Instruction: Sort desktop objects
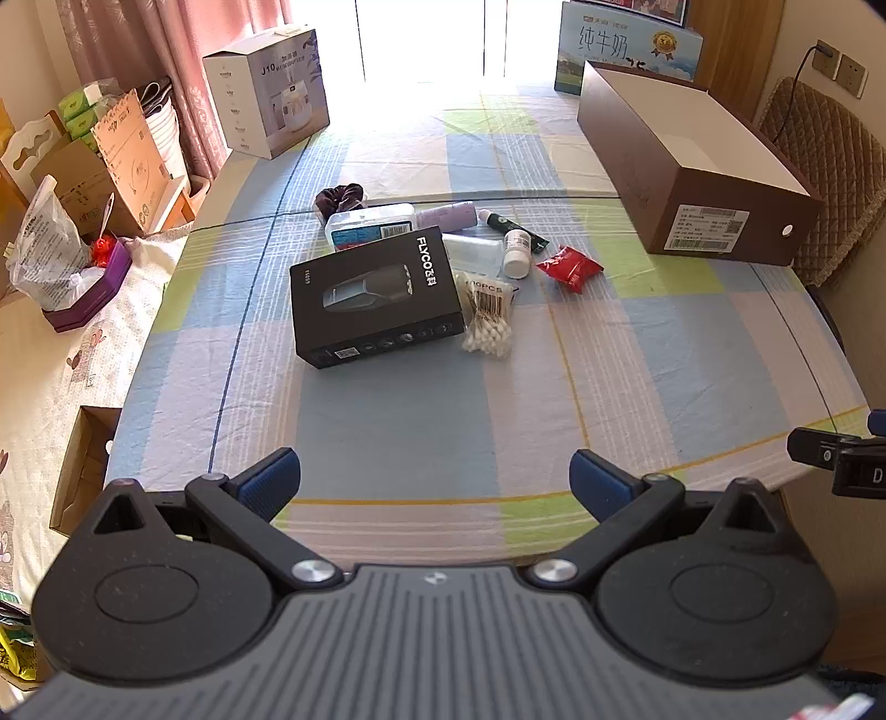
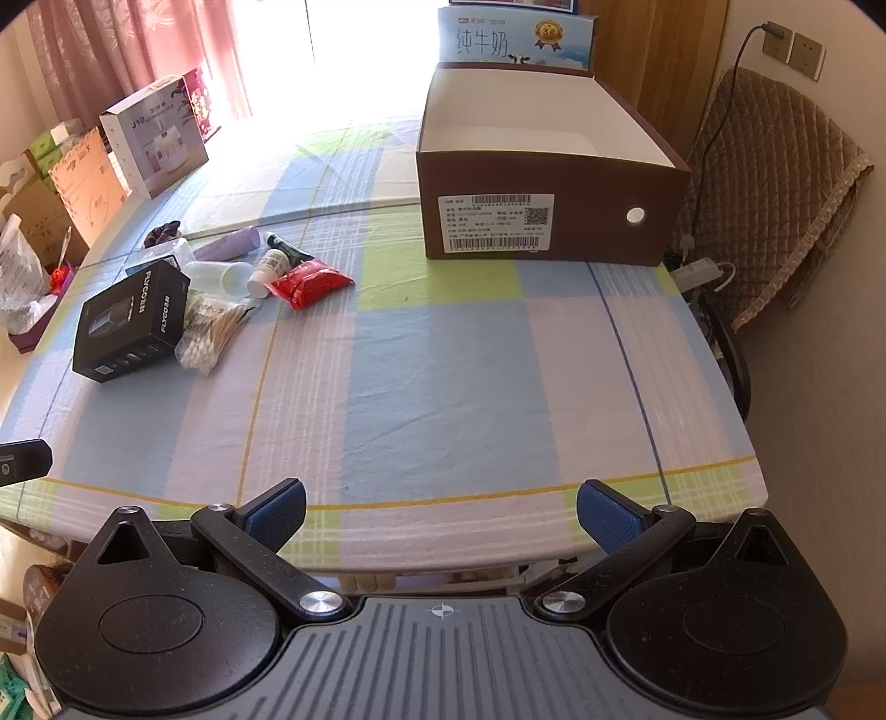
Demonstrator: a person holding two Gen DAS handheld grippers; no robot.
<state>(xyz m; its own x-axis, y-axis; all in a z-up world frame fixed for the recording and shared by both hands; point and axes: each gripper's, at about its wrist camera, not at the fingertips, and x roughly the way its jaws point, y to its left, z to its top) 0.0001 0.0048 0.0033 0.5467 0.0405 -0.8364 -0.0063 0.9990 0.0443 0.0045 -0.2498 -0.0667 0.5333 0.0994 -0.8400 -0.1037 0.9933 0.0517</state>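
Observation:
A pile of small items lies mid-table: a black shaver box [image 1: 376, 296] [image 2: 133, 321], a bag of cotton swabs [image 1: 488, 318] [image 2: 207, 332], a red packet [image 1: 570, 267] [image 2: 310, 283], a white bottle [image 1: 516, 253] [image 2: 267, 272], a lilac tube [image 1: 446, 216] [image 2: 227, 243], a white-and-blue pack [image 1: 370, 222] and a dark scrunchie [image 1: 339, 198]. An open brown box [image 1: 692, 183] [image 2: 548, 194] stands at the far right. My left gripper [image 1: 434, 482] hovers open over the near table edge, well short of the pile. My right gripper [image 2: 441, 512] is open too, with nothing between its fingers.
A checked cloth [image 2: 443, 360] covers the table. A white appliance carton [image 1: 266, 91] stands at the back left and a milk carton box [image 1: 626, 47] at the back. Cardboard boxes and bags [image 1: 83, 221] crowd the left side. A padded chair [image 2: 775, 194] is on the right.

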